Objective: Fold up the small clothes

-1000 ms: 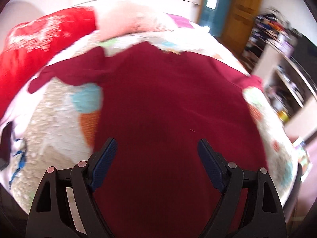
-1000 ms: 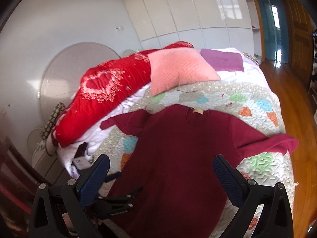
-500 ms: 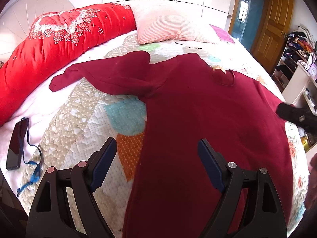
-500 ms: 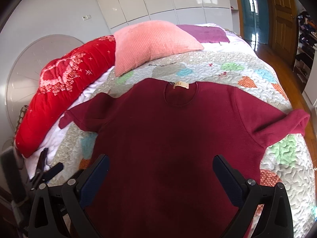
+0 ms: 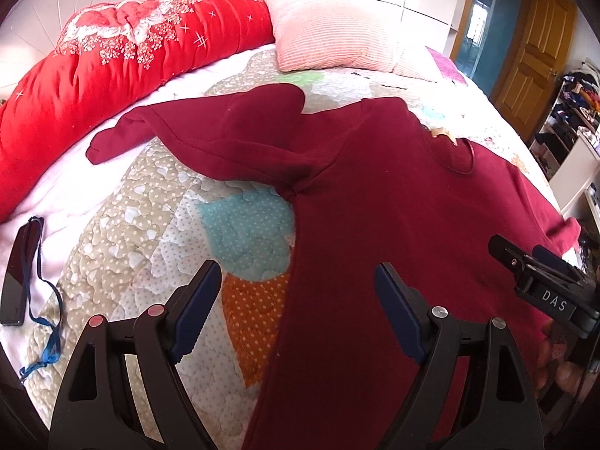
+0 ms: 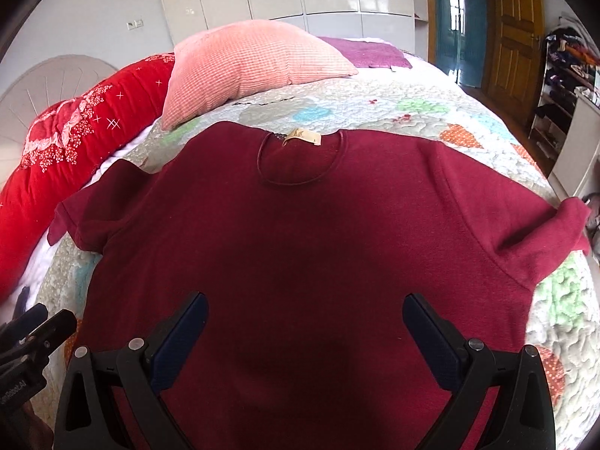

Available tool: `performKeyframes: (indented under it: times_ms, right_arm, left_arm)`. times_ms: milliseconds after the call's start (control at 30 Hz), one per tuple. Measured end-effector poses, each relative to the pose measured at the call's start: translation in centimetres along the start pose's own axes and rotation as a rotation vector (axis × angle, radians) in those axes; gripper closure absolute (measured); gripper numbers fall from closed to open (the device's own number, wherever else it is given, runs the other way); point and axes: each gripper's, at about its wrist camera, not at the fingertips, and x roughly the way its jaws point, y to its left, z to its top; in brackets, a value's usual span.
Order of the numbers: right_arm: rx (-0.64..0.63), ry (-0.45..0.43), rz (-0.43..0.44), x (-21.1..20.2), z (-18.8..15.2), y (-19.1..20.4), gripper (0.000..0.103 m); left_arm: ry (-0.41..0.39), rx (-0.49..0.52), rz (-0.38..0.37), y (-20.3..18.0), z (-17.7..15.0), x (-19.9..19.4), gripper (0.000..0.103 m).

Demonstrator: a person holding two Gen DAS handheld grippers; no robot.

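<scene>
Two grippers, left gripper and right gripper, spread wide, empty, now lower and nearer over the maroon sweater. Lying flat on the quilt, sleeves out. Probably ready for first sleeve fold.

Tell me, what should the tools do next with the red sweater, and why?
Probably the left tool should reach for the left sleeve to fold it inward: the sweater lies flat, sleeves spread, and both tools are open and empty.
</scene>
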Motion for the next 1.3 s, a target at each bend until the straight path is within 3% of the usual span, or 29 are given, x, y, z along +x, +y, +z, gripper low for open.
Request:
performKeyframes:
  times_ms: [533, 867, 1000, 1300]
  right_arm:
    - [0.007, 0.010, -0.074, 2.2, 0.7, 0.5, 0.000]
    - [0.031, 0.026, -0.038, 2.6, 0.9, 0.5, 0.000]
    - [0.003, 0.035, -0.015, 3.0, 1.5, 1.8, 0.000]
    - [-0.023, 0.064, 0.048, 3.2, 1.8, 3.0, 0.000]
  left_arm:
    - [0.017, -0.029, 0.002, 0.2, 1.1, 2.4, 0.019]
    - [0.011, -0.099, -0.003, 3.1, 2.6, 2.5, 0.019]
    - [0.020, -0.265, -0.032, 8.9, 4.9, 3.0, 0.019]
    - [-0.037, -0.724, 0.084, 24.7, 9.9, 6.1, 0.019]
